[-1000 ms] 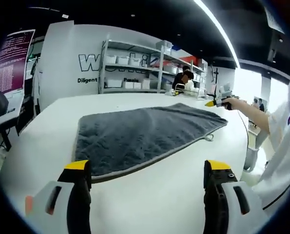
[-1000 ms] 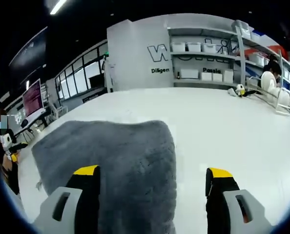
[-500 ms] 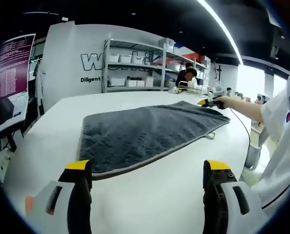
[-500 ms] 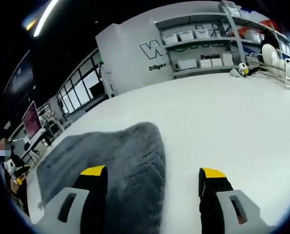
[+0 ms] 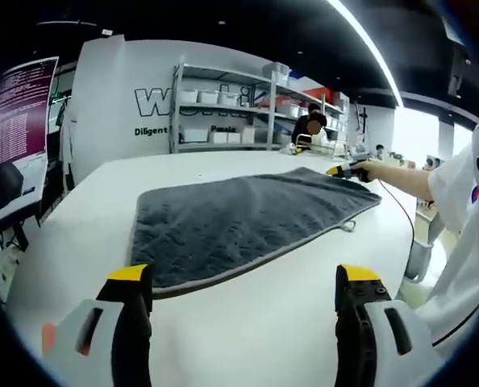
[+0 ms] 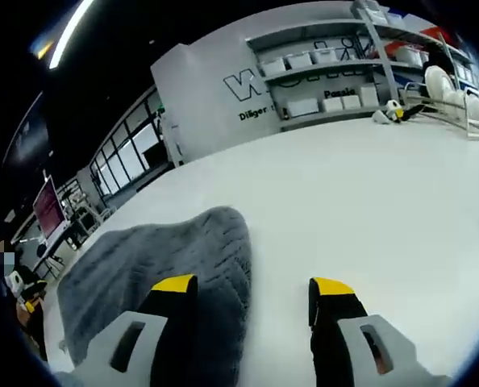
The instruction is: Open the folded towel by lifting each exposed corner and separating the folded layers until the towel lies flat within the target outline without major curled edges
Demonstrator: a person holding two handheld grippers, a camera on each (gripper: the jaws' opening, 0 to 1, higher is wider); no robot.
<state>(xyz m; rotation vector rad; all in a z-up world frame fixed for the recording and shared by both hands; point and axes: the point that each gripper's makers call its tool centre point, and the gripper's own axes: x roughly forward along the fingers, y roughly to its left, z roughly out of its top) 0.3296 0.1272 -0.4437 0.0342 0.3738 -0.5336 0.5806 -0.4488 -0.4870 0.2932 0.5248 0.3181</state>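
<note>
Two tongs are in play over a broad white counter [image 5: 247, 322] carrying a grey towel [image 5: 239, 222]. In the left gripper view the towel lies spread and mostly flat across the middle of the counter, its near edge running just beyond the left tongs [image 5: 243, 282], with a wide strip of bare counter between that edge and the tips. A small loop [image 5: 346, 226] sticks out from the towel's right-hand edge. Bare counter also runs along the towel's left side toward the counter's left edge, and behind it up to the far edge near the shelving [image 5: 223, 109]. The left tongs stand wide apart, holding nothing and touching nothing.

At the towel's far right corner, the right tongs [image 5: 342, 170] appear in a person's hand [image 5: 368, 168], close over the corner; whether they touch it cannot be told from there. In the right gripper view, the right tongs [image 6: 251, 284] are apart with nothing between them, the left jaw over the towel's [image 6: 155, 266] rounded corner and the right jaw over bare counter [image 6: 368, 210], which stretches open toward the far edge.
</note>
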